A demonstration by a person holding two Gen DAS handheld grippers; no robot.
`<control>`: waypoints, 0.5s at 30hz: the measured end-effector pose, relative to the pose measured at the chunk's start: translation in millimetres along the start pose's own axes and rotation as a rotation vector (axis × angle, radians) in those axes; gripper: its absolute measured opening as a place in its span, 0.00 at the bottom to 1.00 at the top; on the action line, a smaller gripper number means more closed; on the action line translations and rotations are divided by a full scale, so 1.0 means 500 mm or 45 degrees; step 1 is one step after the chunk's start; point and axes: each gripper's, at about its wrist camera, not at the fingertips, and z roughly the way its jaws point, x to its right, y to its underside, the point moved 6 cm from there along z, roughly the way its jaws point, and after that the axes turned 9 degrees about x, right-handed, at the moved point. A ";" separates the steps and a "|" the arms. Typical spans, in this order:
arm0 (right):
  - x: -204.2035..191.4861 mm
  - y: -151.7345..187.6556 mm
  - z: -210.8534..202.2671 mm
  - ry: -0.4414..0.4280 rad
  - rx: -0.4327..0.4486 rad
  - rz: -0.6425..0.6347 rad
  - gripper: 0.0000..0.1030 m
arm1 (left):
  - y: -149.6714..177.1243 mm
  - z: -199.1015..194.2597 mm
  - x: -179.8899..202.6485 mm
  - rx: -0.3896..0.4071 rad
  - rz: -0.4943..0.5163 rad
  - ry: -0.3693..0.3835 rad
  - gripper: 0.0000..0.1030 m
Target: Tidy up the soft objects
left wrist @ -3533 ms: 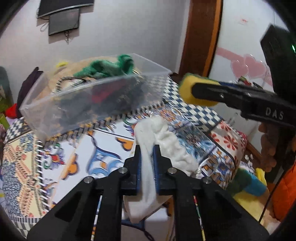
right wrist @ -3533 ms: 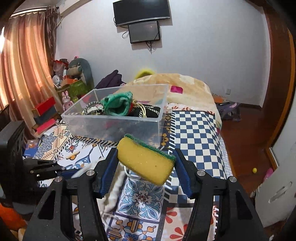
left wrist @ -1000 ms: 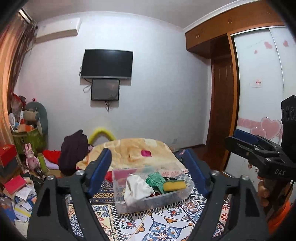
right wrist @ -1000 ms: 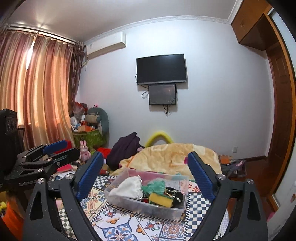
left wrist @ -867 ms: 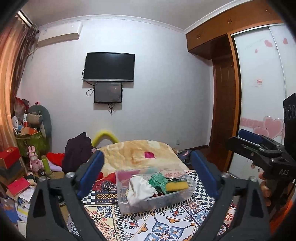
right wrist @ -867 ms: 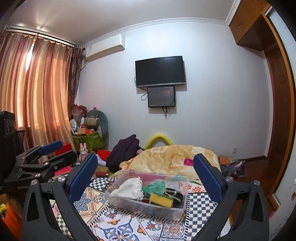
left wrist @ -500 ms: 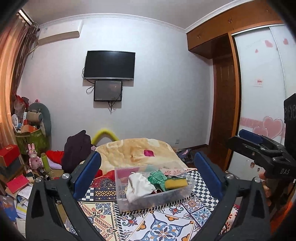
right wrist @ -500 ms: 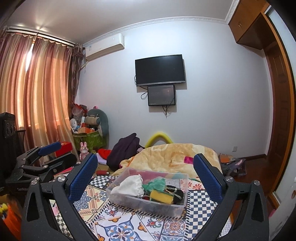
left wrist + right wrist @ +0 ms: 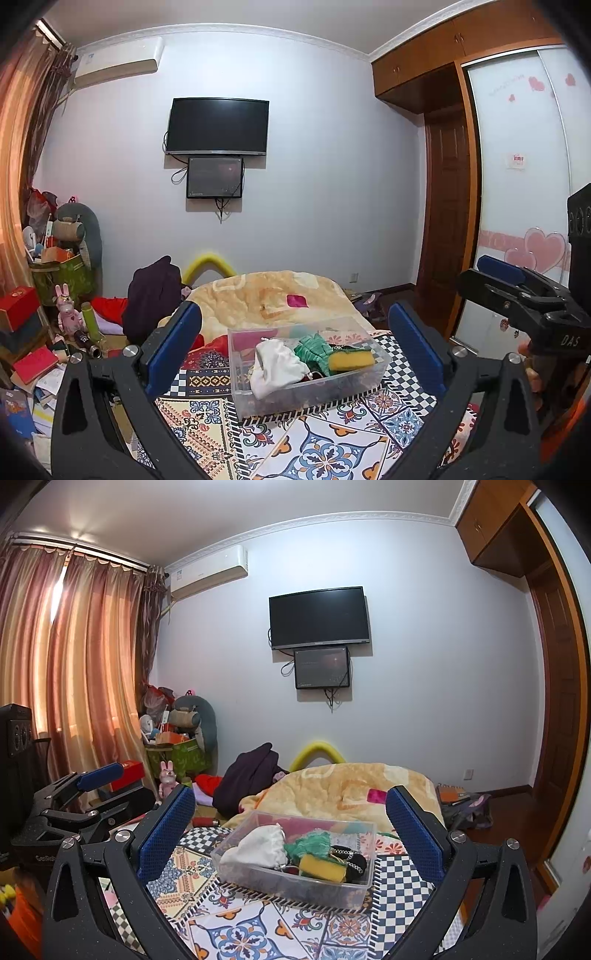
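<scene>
A clear plastic bin (image 9: 373,376) stands on the patterned bed cover and also shows in the right wrist view (image 9: 236,877). In it lie a white cloth (image 9: 275,363), a green knitted piece (image 9: 312,347), a yellow sponge (image 9: 351,360) and dark items. The cloth (image 9: 255,849), green piece (image 9: 312,840) and sponge (image 9: 320,867) show in the right wrist view too. My left gripper (image 9: 295,350) is open and empty, held back from the bin. My right gripper (image 9: 290,834) is open and empty, also held back. Each gripper appears at the edge of the other's view.
The bed carries a patterned cover (image 9: 325,450) and a yellow blanket (image 9: 280,291) behind the bin. A dark garment (image 9: 151,291) and clutter with boxes and toys (image 9: 44,314) lie at the left. A wardrobe door (image 9: 528,206) is at the right.
Both grippers let go of the white cloth and the sponge, which now lie in the bin. Both pulled back and opened wide. In the last second the views barely shifted.
</scene>
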 end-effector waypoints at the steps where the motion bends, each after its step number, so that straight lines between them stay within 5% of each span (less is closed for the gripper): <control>1: 0.000 0.000 0.000 0.002 0.001 0.000 1.00 | 0.000 0.000 0.000 -0.001 0.001 0.000 1.00; 15: 0.003 0.003 -0.004 0.008 -0.003 0.010 1.00 | 0.007 0.001 0.000 -0.012 0.000 0.006 1.00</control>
